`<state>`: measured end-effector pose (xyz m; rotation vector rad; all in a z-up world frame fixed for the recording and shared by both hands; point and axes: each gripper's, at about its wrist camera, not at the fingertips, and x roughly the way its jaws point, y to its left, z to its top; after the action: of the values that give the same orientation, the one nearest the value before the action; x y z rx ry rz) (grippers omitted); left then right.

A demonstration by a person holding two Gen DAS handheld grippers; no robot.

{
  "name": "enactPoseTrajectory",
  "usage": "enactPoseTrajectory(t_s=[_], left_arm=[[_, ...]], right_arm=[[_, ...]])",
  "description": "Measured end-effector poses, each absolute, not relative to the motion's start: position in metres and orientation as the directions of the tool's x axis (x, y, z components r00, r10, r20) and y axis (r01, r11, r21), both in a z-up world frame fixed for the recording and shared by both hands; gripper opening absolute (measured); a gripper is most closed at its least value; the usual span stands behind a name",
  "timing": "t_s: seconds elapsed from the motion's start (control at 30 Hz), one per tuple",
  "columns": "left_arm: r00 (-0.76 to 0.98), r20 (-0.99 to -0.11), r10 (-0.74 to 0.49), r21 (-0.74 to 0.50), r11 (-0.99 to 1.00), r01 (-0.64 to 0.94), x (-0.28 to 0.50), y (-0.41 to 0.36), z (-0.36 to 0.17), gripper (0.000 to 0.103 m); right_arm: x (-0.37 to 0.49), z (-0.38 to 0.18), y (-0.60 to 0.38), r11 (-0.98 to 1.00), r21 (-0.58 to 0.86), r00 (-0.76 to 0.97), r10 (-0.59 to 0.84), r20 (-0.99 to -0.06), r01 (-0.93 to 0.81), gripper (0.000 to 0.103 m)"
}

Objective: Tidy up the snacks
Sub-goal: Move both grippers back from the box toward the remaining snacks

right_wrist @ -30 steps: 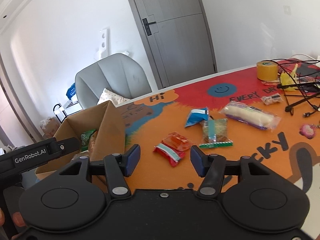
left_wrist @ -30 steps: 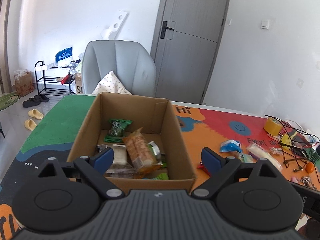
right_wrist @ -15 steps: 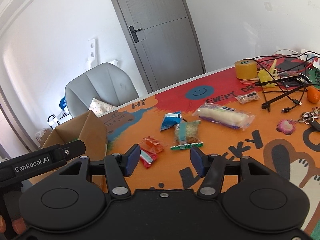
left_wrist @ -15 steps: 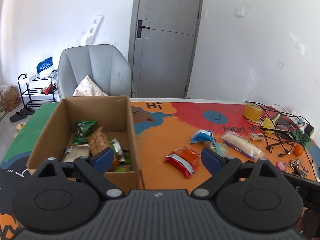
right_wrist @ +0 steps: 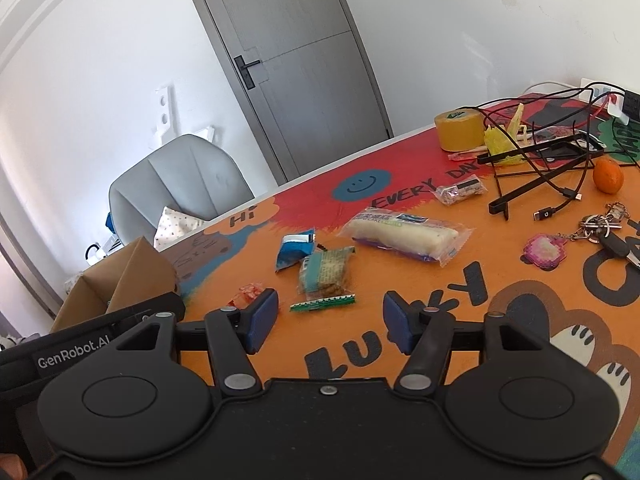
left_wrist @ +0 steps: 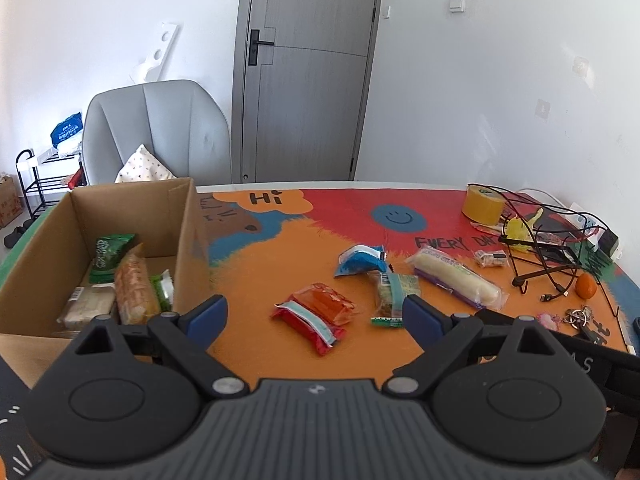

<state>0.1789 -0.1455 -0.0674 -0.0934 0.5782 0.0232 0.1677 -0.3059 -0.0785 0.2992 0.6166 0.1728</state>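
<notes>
My left gripper (left_wrist: 314, 314) has its jaws wide apart and nothing is between them; the right gripper (right_wrist: 328, 316) also holds nothing, and its jaws are opening at this moment. Beyond my left jaw, on the left gripper's side, stands the cardboard box (left_wrist: 188, 240), and some snacks are already inside it: a green packet (left_wrist: 108, 256), an orange-brown packet (left_wrist: 134, 290) and a pale flat one (left_wrist: 88, 306), so this part of the work looks done. The rest lies on the colourful mat (left_wrist: 280, 256), outside the box. Straight ahead of my left jaws, just past the fingertips, is the red packet (left_wrist: 308, 322) with the clear orange packet (left_wrist: 326, 302) touching it. Just beyond the right jaw of that gripper lies the small cake bar with a green edge (right_wrist: 324, 274), and the blue packet (right_wrist: 294, 246) lies just behind it. Farther out, to the right, is the long white cake in clear wrap (right_wrist: 404, 236), and well beyond it a tiny candy packet (right_wrist: 460, 192). I judge the task to be about half done: five or six snacks are left to carry into the box, and no one of them is gripped yet. The tape roll (right_wrist: 460, 130), the cables, the keys and the orange fruit (right_wrist: 608, 176) are probably not my business.
</notes>
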Motion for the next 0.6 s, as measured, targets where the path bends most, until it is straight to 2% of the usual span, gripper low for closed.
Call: enactPoseTrajectory(t_s=[0.1, 0.23, 0.37, 0.43, 0.6], left_arm=[[0.836, -0.548, 0.000, -0.084, 0.995, -0.055, 0.184, -0.150, -0.072, 0.093], [0.839, -0.543, 0.021, -0.087, 0.993, -0.081, 0.188, -0.153, -0.075, 0.092], [0.838, -0.545, 0.033, -0.084, 0.992, -0.093, 0.194, -0.159, -0.081, 0.090], [0.837, -0.546, 0.040, -0.096, 0.989, -0.109, 0.197, -0.160, -0.085, 0.086], [0.822, -0.567, 0.042, -0.101, 0.988, -0.120, 0.207, -0.167, -0.098, 0.065]], right_arm=[[0.174, -0.083, -0.311, 0.942, 0.330, 0.802, 0.241, -0.547, -0.059, 0.065], [0.182, -0.090, -0.322, 0.934, 0.357, 0.803, 0.238, -0.546, -0.035, 0.080], [0.190, -0.096, -0.328, 0.925, 0.378, 0.802, 0.242, -0.546, -0.022, 0.082], [0.194, -0.098, -0.330, 0.923, 0.384, 0.801, 0.244, -0.546, -0.018, 0.082], [0.203, -0.103, -0.336, 0.918, 0.396, 0.797, 0.244, -0.552, -0.007, 0.082]])
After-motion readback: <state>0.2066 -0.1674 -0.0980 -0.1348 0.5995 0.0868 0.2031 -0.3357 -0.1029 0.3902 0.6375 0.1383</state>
